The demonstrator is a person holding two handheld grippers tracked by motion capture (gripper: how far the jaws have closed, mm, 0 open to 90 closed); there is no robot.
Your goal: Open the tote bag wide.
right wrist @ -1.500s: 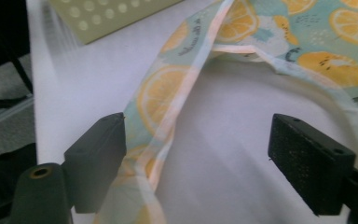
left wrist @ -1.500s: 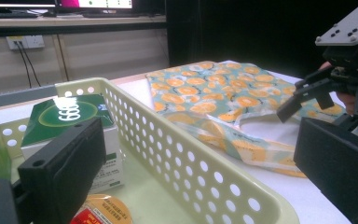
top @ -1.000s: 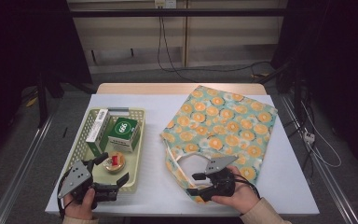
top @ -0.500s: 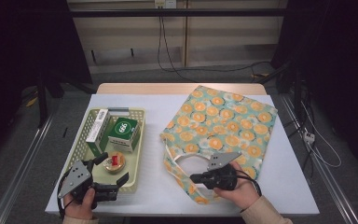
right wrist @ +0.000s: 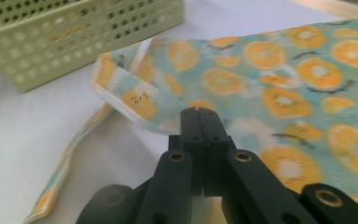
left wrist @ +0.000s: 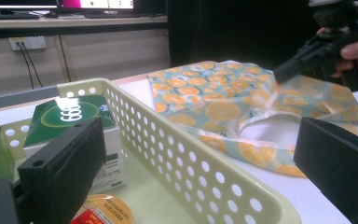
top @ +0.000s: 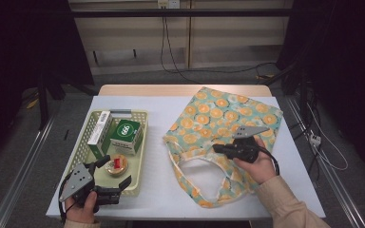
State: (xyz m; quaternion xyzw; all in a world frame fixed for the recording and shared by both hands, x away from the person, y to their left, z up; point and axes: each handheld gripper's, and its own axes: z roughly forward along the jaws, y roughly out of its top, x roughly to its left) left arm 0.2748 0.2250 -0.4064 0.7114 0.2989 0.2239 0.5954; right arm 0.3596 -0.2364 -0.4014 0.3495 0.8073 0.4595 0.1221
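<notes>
1. Spreading across the middle and right of the white table (top: 171,114) is a cloth bag (top: 237,114) printed with orange slices. It lies flat with its mouth toward the person, and its two strap handles (top: 190,171) loop out on the table in front.
2. Judging by its folds, the bag is light, thin and floppy. It will sag and drag rather than hold a shape, so the hemmed rim of the mouth or a handle looks like the best place to take hold.
3. On the left of the table stands a pale green basket (top: 95,156) with holes in its walls. In it are a green box (top: 126,135), a tall white box (top: 100,128) and a small round tub (top: 116,165).
4. The right tongs (top: 217,148) are fully shut, pinching the upper layer of the bag at its mouth. In the right gripper view the rim (right wrist: 135,100) lifts off the table beside the closed tips.
5. The left tongs (top: 116,171) stand wide open and hold nothing. They hover at the near end of the basket, close to the tub.
</notes>
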